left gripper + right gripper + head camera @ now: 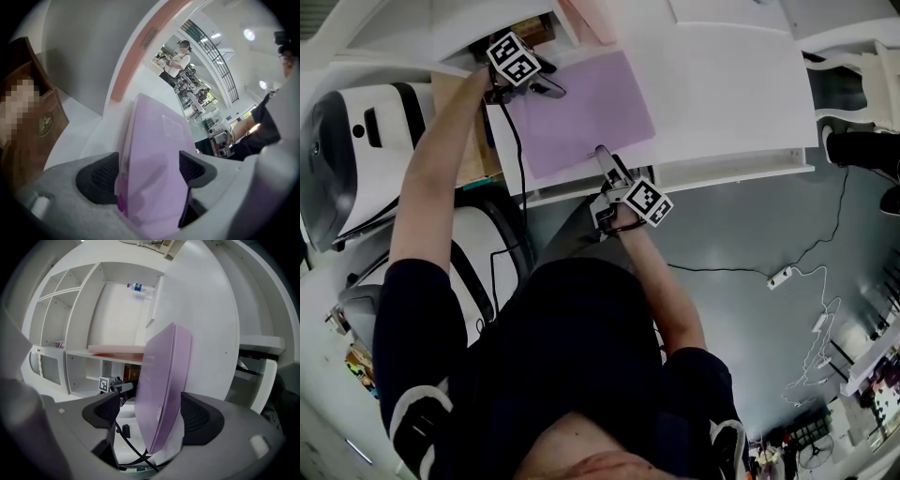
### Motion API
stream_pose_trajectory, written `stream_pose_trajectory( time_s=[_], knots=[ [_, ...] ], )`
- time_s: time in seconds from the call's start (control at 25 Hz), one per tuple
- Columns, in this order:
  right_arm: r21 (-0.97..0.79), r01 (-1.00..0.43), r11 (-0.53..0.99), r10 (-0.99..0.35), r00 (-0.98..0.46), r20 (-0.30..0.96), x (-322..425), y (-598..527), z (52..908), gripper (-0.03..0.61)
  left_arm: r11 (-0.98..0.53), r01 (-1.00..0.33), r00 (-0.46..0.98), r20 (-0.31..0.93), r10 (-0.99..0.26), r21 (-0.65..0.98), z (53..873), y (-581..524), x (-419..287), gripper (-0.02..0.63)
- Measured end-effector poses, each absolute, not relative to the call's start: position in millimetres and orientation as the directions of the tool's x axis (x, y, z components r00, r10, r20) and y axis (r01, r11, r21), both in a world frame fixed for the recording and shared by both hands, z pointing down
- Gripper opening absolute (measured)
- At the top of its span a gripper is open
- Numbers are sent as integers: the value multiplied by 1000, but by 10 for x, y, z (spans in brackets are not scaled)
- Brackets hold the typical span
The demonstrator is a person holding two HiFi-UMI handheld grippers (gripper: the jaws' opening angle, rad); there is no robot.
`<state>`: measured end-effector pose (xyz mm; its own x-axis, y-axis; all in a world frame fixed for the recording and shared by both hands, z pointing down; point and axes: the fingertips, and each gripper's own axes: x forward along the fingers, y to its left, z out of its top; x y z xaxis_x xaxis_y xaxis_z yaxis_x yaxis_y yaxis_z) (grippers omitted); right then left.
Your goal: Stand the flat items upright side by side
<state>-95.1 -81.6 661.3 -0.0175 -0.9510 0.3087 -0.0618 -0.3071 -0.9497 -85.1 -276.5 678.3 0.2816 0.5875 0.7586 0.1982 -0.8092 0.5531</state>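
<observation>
Brown package [44,129] is standing beyond the far-left corner of the lilac folder [581,112], so the upright row is probably meant to form there. Left gripper [547,87] is hovering at that corner, its fingers spread wide with the corner between them and not clearly pinched. The folder is lying on the white worktop [731,94], seemingly flat or only slightly lifted. Right gripper [605,157] is sitting at the folder's near edge, its fingers also spread, with the thin edge between them and a gap on each side. Doing this well means both pairs of fingers closing firmly on the folder before any lift. Both hands should then be tipping it together onto one long edge, so it is not bowing or sliding off the worktop
</observation>
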Motion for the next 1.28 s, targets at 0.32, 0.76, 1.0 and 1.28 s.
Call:
stream_pose_trajectory(
  time_s=[0.32,0.76,1.0,1.28],
  knots=[
    [-959,7,-285,-958,23,285,-940,-829,6778,386,-771,236,190,750,633,591,6916,-2645,-789,420],
    [-961,-3,-276,-961,38,275,-930,-891,6806,379,-741,280,106,747,656,611,7000,-2509,-806,419],
    [-962,6,-273,-961,46,273,-920,-895,6812,368,-743,295,95,755,649,601,6995,-2483,-817,424],
    [-961,-11,-276,-961,18,276,-947,-876,6845,313,-741,310,94,756,648,596,6988,-2452,-843,436]
  ],
)
